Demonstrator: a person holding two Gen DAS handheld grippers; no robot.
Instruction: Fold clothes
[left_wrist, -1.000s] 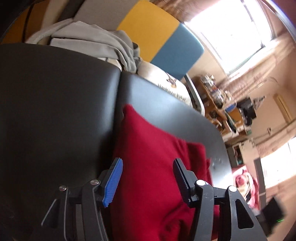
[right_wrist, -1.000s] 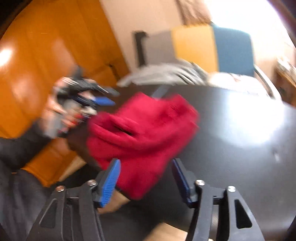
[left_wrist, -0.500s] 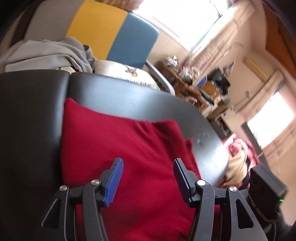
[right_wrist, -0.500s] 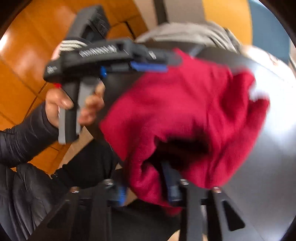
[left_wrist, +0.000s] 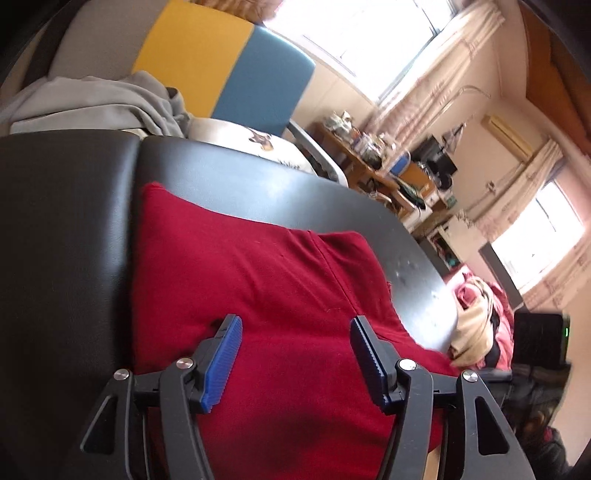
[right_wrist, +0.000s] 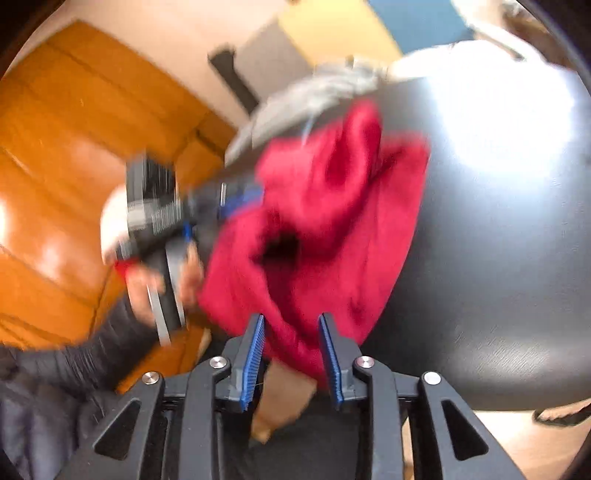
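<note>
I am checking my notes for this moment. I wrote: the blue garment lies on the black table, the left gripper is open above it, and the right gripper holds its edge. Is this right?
One detail is wrong: the garment is red, not blue, as the left wrist view shows. The rest stands: it lies on the black table, the left gripper is open above it, and the right gripper holds its edge.

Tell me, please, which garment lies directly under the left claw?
The red garment, spread on the black table; the grey garment is heaped beyond the far edge.
</note>
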